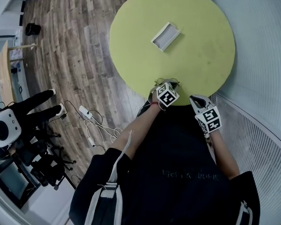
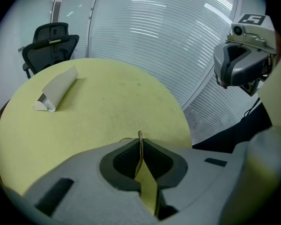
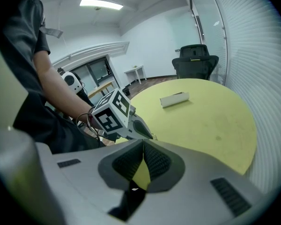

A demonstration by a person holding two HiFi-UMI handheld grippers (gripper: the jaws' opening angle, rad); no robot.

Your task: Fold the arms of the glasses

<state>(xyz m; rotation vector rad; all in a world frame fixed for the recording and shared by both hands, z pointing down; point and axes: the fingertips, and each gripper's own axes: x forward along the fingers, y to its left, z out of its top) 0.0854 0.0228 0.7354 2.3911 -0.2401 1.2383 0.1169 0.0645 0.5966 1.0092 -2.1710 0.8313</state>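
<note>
**Left jaws pinching the glasses, right jaws pressed together on nothing**

Your left gripper clamps a thin wire part of the glasses. They sit at the near edge of the round yellow-green table. Your right gripper hangs by that same edge, near the left one. A pale box lies well apart, mid-table.

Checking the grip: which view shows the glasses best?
Left gripper view: the glasses arm is pinched in the left gripper, jaws shut. Head view shows only frame wire by that gripper; right gripper view, practically nothing.
</note>
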